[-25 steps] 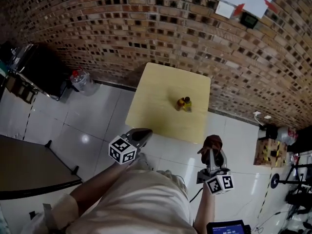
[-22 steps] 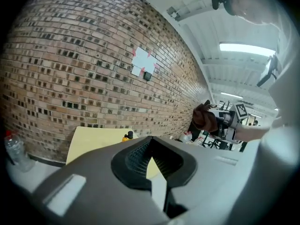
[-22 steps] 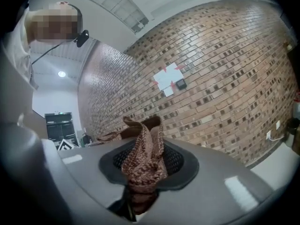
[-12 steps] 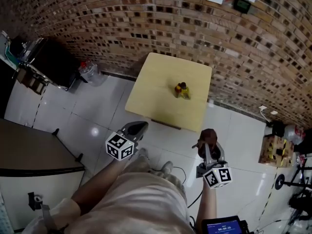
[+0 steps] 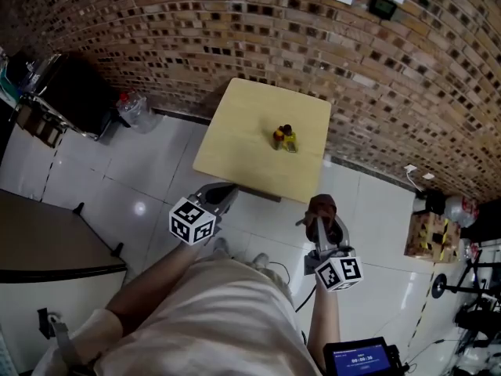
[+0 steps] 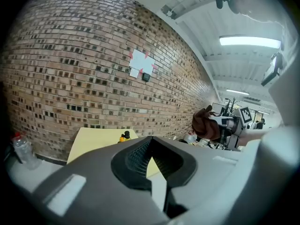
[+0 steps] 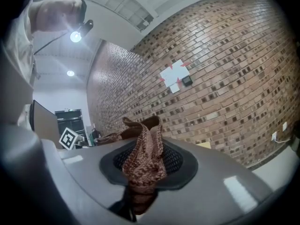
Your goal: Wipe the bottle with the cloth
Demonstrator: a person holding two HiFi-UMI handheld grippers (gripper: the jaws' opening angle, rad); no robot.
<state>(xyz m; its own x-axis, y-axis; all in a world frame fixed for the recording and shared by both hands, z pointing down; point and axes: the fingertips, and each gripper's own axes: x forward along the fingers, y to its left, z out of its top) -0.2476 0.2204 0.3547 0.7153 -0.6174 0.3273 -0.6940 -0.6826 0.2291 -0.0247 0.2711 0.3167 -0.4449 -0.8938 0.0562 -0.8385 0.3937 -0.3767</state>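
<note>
the left tongs (image 5: 222,193) pointed at the table's (image 5: 235,147) near edge, closed tight on nothing. the right tongs (image 5: 322,222), level, pinched a bunched brown cloth (image 5: 321,208). the small yellow bottle (image 5: 285,138) stood mid-table, nearer the right edge. a brick wall (image 5: 235,30) rose behind.

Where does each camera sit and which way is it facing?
Head view: on the person's head, looking steeply down at the table and yellow bottle; shows torso, arms, left gripper, right gripper.
Left gripper view: on the left gripper, facing the brick wall over its shut jaws.
Right gripper view: on the right gripper, facing that wall; jaws clamp the brown cloth.
Shared: head and left gripper views both show table, bottle.
</note>
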